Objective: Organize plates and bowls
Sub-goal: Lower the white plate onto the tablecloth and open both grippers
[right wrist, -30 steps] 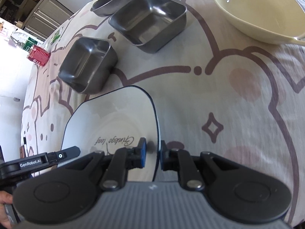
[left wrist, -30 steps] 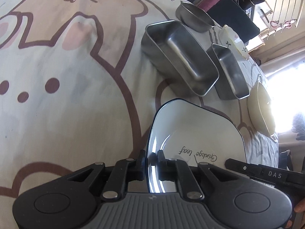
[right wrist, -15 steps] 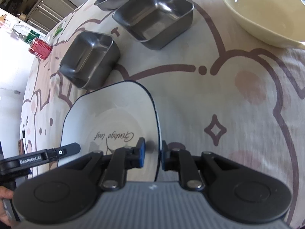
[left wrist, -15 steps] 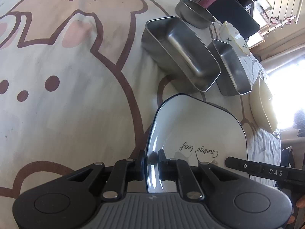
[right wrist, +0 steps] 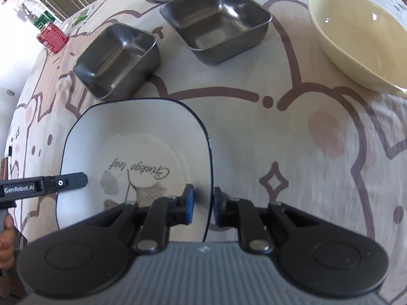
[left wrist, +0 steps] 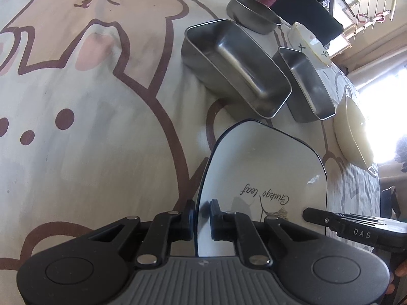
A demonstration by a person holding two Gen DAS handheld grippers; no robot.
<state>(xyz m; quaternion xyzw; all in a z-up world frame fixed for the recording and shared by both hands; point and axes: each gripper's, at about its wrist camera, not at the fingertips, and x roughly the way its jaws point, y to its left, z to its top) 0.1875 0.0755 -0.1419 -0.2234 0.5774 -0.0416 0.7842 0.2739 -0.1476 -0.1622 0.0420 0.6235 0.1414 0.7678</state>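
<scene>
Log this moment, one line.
left tool: shut on plate rim | right tool: shut on opposite rim | steel pans: untouched

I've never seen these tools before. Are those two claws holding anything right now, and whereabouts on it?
Yes. Both hold the same white plate by opposite edges: the left gripper clamps one rim, the right gripper the other.

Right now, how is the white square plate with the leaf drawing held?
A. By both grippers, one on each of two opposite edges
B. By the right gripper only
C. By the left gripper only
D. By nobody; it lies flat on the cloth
A: the left gripper clamps one edge of the white square plate, and the right gripper clamps the opposite edge.
</scene>
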